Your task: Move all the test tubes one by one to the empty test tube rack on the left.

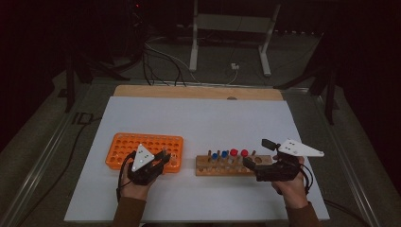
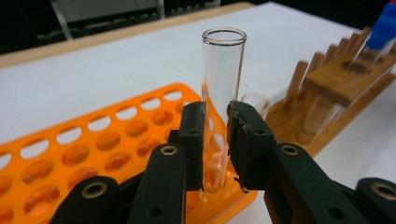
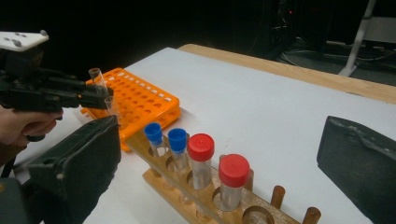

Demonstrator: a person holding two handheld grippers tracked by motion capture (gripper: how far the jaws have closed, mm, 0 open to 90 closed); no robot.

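L hand-held gripper (image 2: 216, 140) is clamped on a clear glass test tube (image 2: 222, 70), pads pressing its sides at mid-height. Tube is upright, open at the top, no cap; its lower end sits at the near right corner of the orange rack (image 2: 84, 154), but can't tell whether it's seated in a hole. A second empty glass tube (image 2: 256, 100) stands just behind the jaws, at the same end of the rack.

In the high view the L hand-held gripper (image 1: 164, 157) is over the rack's (image 1: 124, 142) right end, w/ the wooden rack (image 1: 204, 168) just to the right, apart from it on the white tabletop (image 1: 198, 118).

R hand-held gripper (image 3: 219, 154) is wide open, nothing between its jaws, at the wooden rack's (image 3: 159, 182) right end. That rack holds four capped tubes in a row: two w/ blue caps (image 3: 177, 139), two w/ red caps (image 3: 201, 145). Wooden pegs (image 3: 278, 193) stand along its edge.
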